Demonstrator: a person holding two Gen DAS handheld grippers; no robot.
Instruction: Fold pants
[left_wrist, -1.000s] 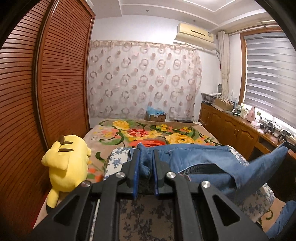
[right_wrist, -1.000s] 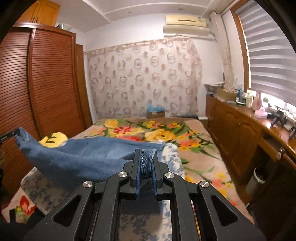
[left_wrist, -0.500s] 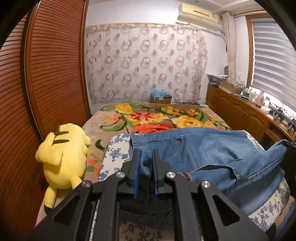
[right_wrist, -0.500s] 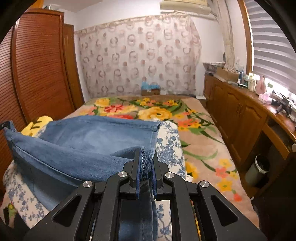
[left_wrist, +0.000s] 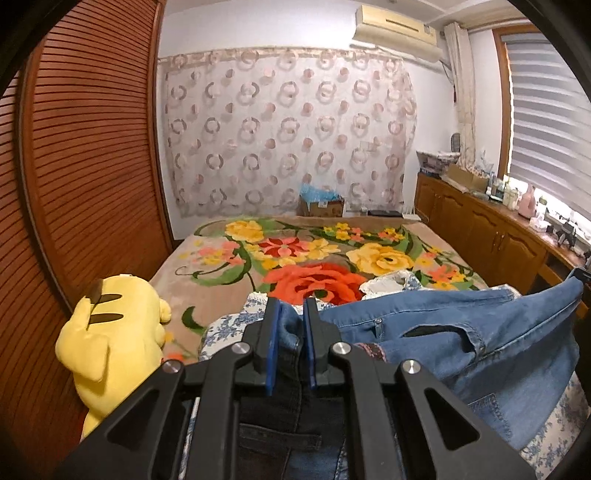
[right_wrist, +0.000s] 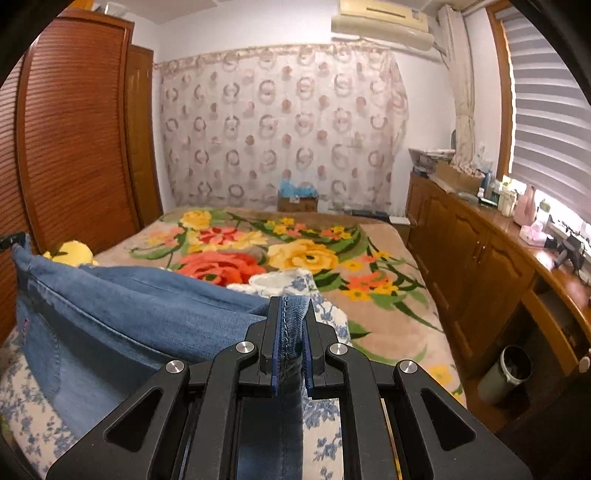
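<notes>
Blue denim pants (left_wrist: 461, 332) hang stretched between my two grippers above a blue-flowered white cloth (left_wrist: 221, 328) on the bed. My left gripper (left_wrist: 291, 317) is shut on one end of the denim edge. My right gripper (right_wrist: 291, 317) is shut on the other end, a stitched hem (right_wrist: 291, 325). In the right wrist view the pants (right_wrist: 129, 317) sag to the left toward the other gripper. Darker denim (left_wrist: 280, 424) lies under the left gripper.
A yellow plush toy (left_wrist: 110, 343) lies at the bed's left edge by the slatted wooden wardrobe (left_wrist: 74, 184). A floral blanket (left_wrist: 314, 258) covers the bed. Wooden cabinets (right_wrist: 480, 258) run along the right, with a bin (right_wrist: 506, 373) on the floor.
Both grippers have pulled back toward the near end of the bed with the denim still held, uncovering the floral blanket. The far part of the cloth has bunched up.
</notes>
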